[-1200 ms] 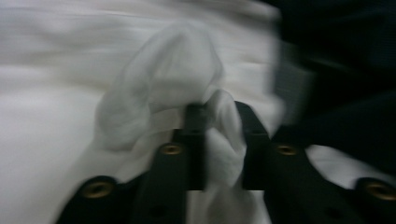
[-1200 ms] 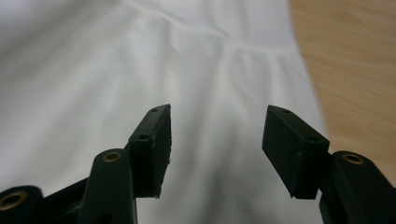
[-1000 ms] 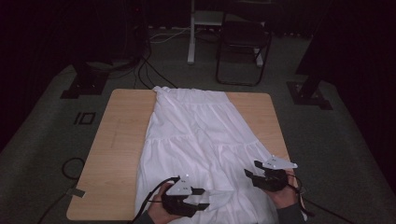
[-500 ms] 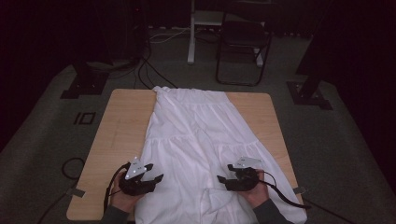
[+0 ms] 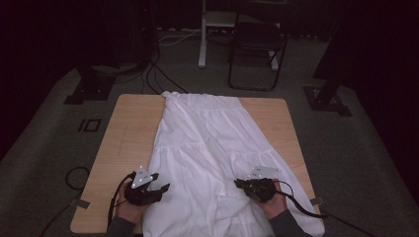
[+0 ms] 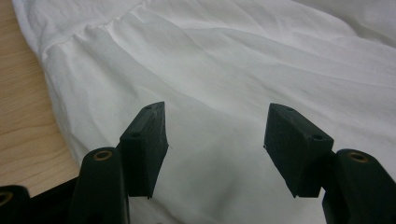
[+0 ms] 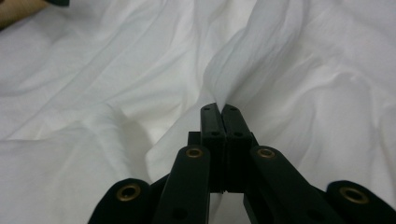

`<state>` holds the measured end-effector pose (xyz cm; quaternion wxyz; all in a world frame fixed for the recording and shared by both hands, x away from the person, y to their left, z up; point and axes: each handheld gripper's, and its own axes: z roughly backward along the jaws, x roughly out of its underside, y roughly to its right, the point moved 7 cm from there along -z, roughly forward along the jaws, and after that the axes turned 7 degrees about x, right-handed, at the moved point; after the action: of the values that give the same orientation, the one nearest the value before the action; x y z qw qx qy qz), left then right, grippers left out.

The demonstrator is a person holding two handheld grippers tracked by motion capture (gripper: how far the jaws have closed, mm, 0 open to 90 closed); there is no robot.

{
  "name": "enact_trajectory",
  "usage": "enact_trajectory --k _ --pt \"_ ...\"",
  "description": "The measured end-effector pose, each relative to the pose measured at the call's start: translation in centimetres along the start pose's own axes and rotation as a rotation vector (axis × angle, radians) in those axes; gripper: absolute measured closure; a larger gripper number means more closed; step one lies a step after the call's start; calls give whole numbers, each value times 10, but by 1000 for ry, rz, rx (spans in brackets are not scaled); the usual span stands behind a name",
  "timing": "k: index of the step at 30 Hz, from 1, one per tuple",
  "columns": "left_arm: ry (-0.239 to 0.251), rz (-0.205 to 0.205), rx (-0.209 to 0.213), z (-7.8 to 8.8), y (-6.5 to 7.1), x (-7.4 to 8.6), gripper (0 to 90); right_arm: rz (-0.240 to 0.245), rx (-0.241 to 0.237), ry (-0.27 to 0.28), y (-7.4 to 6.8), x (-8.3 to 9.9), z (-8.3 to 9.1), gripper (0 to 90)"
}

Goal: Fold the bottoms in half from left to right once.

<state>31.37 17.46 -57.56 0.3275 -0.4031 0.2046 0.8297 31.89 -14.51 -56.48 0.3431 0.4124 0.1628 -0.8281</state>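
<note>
One claw only has cloth: the right gripper has just clamped a thin ridge of the white cotton tiered skirt at its tips, while the left gripper, half open over the skirt's edge beneath it, holds nothing, so a pull now risks slipping or skewing the fabric.

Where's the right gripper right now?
In the high view, the right gripper sits at the near right of the wooden table, jaws shut on a fold of the white pleated cloth garment, across from the left gripper.
</note>
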Motion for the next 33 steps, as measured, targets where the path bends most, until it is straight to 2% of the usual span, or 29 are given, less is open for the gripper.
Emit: enact_trajectory --k 2,3,4,5,6,7,9,11,12,14,15,16,17,19,21,22,24,26,27,28,30,31,33 --pt "-2 2 -2 -1 -1 1 393 1 7 9 1 -2 1 893" --pt "-3 3 -4 -1 -1 2 393 -13 -1 11 3 -3 2 887" --pt "-3 3 -4 -1 -1 2 393 -14 -5 10 3 -3 1 855" --pt "-2 7 -4 -1 -2 2 393 -15 -12 4 3 -2 0 754" --pt "-2 7 -4 -1 -2 2 393 -15 -12 4 3 -2 0 754" --pt "-5 5 -4 -1 -2 2 393 -18 -28 -16 2 0 -4 660" --pt "-5 9 -4 -2 -2 3 393 -24 -6 -60 2 6 -15 516" --pt "-7 7 -4 -2 -2 3 392 -17 7 -87 2 10 -23 476" --pt "-9 5 -7 -2 -2 4 392 -16 3 -106 1 13 -26 495" --pt "-10 3 -10 -2 -3 4 391 -3 -4 -137 -1 16 -30 706" --pt "-10 7 -10 -2 -3 4 391 1 -6 -136 -1 16 -29 814" --pt "-7 11 -12 -2 -4 4 390 3 -7 -123 -2 14 -26 878" --pt "-7 11 -15 -1 -5 4 388 5 0 -102 -1 11 -21 887" --pt "-2 17 -15 0 -6 4 386 15 40 -46 2 1 -7 891" --pt "4 17 -15 1 -6 3 382 35 120 16 12 -10 12 893" --pt "5 17 -17 1 -6 3 378 27 153 51 17 -17 24 893" --pt "6 14 -19 1 -5 2 376 -3 208 144 34 -33 54 893" --pt "5 16 -22 1 -6 2 372 -9 293 198 51 -43 78 894" --pt "4 18 -27 1 -6 3 371 -18 351 218 62 -47 89 893" --pt "3 18 -28 1 -6 3 365 -36 397 219 74 -47 98 893" --pt "-5 20 -25 -1 -6 4 362 -74 465 181 99 -38 104 893" --pt "-6 19 -23 -2 -5 3 356 -92 493 135 114 -27 101 893" --pt "-21 19 -10 -7 -3 3 349 -126 505 72 130 -8 89 892"
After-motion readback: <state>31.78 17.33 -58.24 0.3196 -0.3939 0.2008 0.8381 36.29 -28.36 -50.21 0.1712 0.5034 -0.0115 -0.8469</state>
